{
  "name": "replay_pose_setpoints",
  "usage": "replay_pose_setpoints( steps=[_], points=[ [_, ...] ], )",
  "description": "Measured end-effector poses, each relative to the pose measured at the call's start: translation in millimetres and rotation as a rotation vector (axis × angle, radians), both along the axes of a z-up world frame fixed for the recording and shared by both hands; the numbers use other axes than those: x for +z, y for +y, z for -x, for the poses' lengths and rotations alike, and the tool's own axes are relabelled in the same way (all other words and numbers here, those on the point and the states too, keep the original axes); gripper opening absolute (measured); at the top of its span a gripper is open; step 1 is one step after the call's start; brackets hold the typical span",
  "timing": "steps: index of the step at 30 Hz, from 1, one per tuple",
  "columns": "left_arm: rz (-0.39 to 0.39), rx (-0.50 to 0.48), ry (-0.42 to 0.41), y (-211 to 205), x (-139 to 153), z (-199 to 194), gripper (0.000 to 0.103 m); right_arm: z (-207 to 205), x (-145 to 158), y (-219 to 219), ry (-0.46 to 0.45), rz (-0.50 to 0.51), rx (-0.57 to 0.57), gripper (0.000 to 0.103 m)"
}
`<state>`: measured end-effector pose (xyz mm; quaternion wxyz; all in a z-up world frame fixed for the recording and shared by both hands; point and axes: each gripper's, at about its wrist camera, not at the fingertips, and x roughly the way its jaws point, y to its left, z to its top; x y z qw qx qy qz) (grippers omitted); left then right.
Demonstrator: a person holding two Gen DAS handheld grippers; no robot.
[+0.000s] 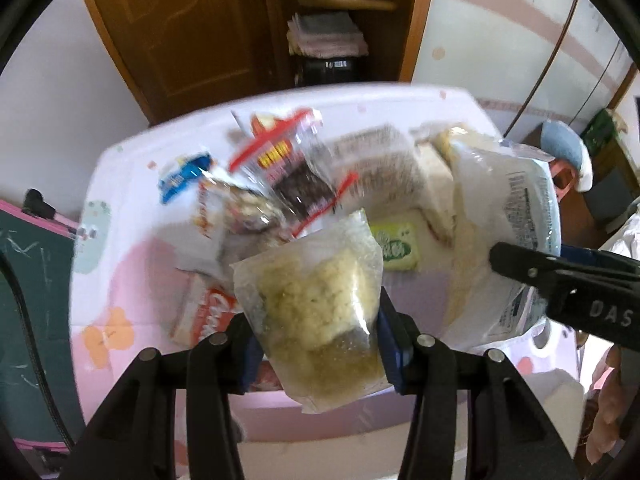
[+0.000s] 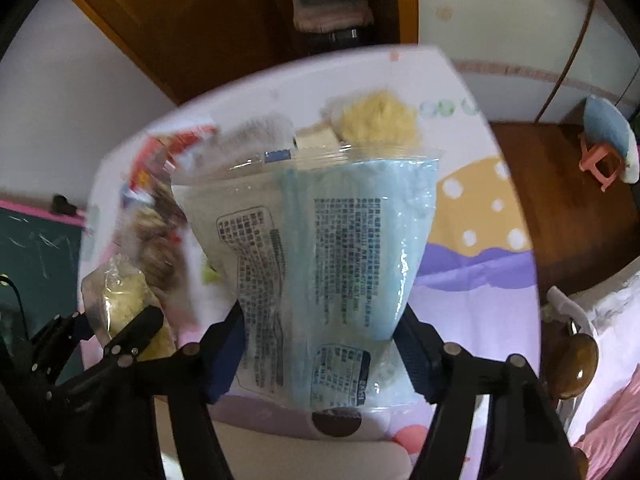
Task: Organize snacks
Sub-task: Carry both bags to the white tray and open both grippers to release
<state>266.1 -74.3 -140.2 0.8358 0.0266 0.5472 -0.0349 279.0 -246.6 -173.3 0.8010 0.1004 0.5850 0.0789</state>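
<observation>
My left gripper [image 1: 318,340] is shut on a clear bag of yellowish crumbly snack [image 1: 316,300] and holds it upright above the table [image 1: 132,264]. My right gripper [image 2: 322,356] is shut on a larger pale blue and white bag with printed text [image 2: 340,240], also raised off the table. In the right wrist view the left gripper [image 2: 120,340] and its yellow bag [image 2: 120,292] show at lower left. Below lie a red-striped pack [image 1: 280,152], a small blue pack [image 1: 180,176], a green packet [image 1: 396,246] and a red-and-white pack [image 1: 212,312].
The table has a pastel patterned cover. A yellow snack bag [image 2: 376,120] lies near its far edge. Behind stand a brown wooden cabinet [image 1: 180,32] with shelves, a green chalkboard [image 1: 28,280] at left and a pink stool [image 2: 600,164] at right.
</observation>
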Motion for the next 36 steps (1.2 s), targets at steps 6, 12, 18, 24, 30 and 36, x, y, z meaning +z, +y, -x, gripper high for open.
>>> replay_pose_setpoints(
  steps=[6,12,18,24,30,36],
  points=[
    [0.003,-0.013,-0.130,20.5,83.4,43.5,0.047,57.4,95.0,-29.7,-0.217,-0.031,-0.021,0.068],
    [0.007,-0.041,-0.232,37.7,142.7,117.2,0.047,141.7,155.2,-22.5,-0.372,-0.014,0.084,0.069],
    [0.053,-0.053,-0.260,60.7,150.8,182.5,0.047,216.7,158.9,-8.4,-0.422,0.015,0.154,0.069],
    [0.087,-0.017,-0.237,69.5,118.7,221.0,0.047,265.6,133.0,12.2,-0.369,0.068,0.155,0.070],
    [0.054,-0.019,-0.167,60.0,76.4,233.3,0.047,278.7,110.4,25.2,-0.300,0.145,0.182,0.071],
    [0.023,-0.021,-0.150,52.7,59.6,238.0,0.054,267.2,94.8,25.1,-0.222,0.140,0.164,0.074]
  ],
)
